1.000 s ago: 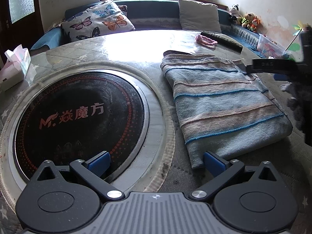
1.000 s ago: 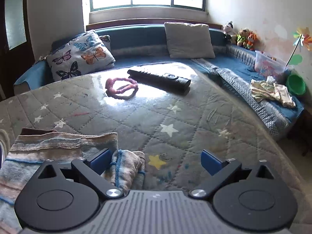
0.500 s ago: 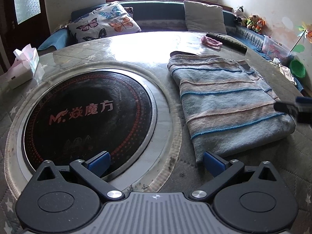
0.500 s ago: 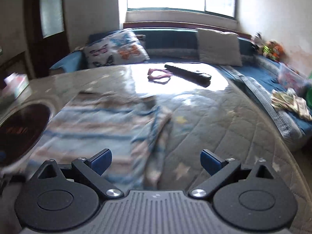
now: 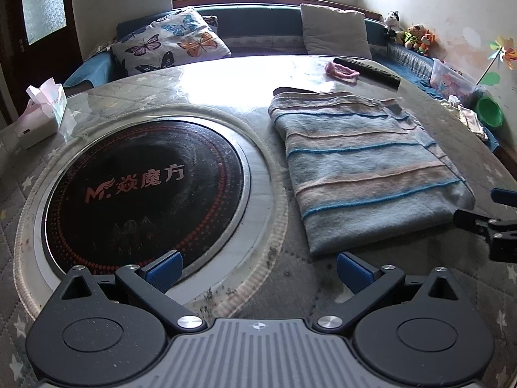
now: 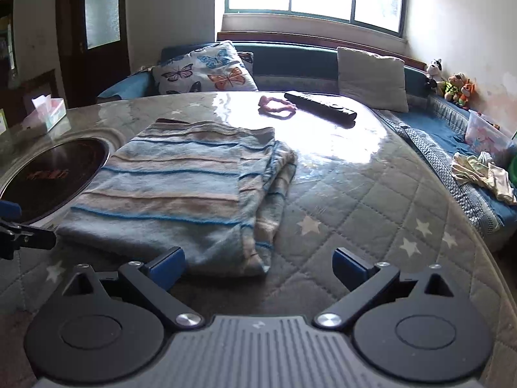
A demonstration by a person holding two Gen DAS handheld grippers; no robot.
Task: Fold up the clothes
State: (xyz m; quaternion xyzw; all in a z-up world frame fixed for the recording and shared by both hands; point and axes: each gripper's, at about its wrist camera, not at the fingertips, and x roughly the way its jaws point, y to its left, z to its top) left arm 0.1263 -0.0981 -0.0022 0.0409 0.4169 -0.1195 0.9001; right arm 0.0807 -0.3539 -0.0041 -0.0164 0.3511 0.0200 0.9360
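Daylit round table (image 5: 226, 90) with a quilted cover carries the striped knit garment (image 6: 181, 187), lying as a flat folded rectangle beside the inset cooktop (image 5: 142, 190). Left gripper (image 5: 257, 270) and right gripper (image 6: 258, 265) gape wide, holding nothing, just short of its near edge. Folded, by the look of it; whether another fold is wanted I can't judge.

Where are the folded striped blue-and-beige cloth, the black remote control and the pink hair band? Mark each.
Folded striped blue-and-beige cloth (image 6: 181, 194), right wrist view, top layer's middle.
Black remote control (image 6: 320, 106), right wrist view, mid-body.
Pink hair band (image 6: 274, 107), right wrist view, loop's fabric.
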